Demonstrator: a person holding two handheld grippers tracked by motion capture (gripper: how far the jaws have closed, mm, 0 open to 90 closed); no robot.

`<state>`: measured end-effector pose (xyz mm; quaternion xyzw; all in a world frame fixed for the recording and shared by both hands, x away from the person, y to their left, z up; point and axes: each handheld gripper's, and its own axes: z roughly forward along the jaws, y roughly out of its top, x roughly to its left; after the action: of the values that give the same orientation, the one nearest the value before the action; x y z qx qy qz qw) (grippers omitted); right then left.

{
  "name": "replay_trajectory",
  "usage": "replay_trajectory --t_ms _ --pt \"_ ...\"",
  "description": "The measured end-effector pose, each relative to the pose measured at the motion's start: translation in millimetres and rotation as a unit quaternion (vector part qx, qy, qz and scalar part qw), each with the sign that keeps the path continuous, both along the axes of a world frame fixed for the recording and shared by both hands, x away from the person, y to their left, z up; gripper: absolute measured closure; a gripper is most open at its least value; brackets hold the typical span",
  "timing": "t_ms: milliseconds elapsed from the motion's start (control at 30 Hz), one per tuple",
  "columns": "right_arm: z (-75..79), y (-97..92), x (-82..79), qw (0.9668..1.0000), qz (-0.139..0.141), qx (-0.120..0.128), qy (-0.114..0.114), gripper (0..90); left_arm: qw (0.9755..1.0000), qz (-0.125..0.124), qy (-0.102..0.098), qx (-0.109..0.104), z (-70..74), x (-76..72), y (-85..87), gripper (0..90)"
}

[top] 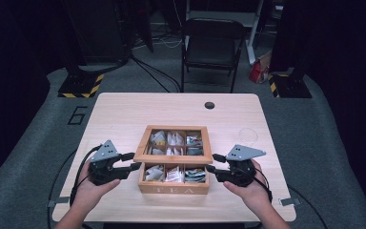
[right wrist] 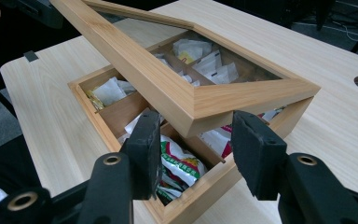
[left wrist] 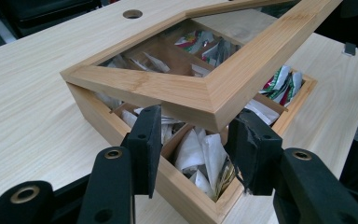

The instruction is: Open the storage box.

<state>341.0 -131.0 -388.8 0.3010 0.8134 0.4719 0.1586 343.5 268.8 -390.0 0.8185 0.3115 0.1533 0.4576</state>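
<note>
A wooden tea box (top: 171,188) sits in the middle of the table, its compartments full of tea bags (top: 174,174). Its glass-paned lid (top: 174,159) is hinged at the far side and held tilted up at the front. My left gripper (top: 134,161) is shut on the lid's front left corner (left wrist: 205,100), one pad (left wrist: 147,140) on each side of it. My right gripper (top: 209,164) is shut on the front right corner (right wrist: 242,100) in the same way. Under the raised lid I see tea bags (left wrist: 196,154) and a red and green packet (right wrist: 179,161).
The wooden table (top: 124,114) has a round cable hole (top: 209,105) at the back and a faint clear round object (top: 248,135) right of the box. A black folding chair (top: 212,45) stands behind the table, with a red bag (top: 259,71) on the floor beside it.
</note>
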Motion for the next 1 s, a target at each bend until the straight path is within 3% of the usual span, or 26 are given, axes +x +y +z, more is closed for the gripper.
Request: replay_trajectory --t_ms 433,1000 --pt "9.2 3.7 8.6 0.9999 0.009 -0.008 -0.011 47.1 0.9999 -0.007 0.005 -0.011 9.0 6.8 2.6 55.2" --pt "22.6 1.7 18.3 0.9999 0.007 0.007 -0.005 49.3 0.9996 -0.009 -0.026 -0.007 16.0 21.7 0.1 52.3"
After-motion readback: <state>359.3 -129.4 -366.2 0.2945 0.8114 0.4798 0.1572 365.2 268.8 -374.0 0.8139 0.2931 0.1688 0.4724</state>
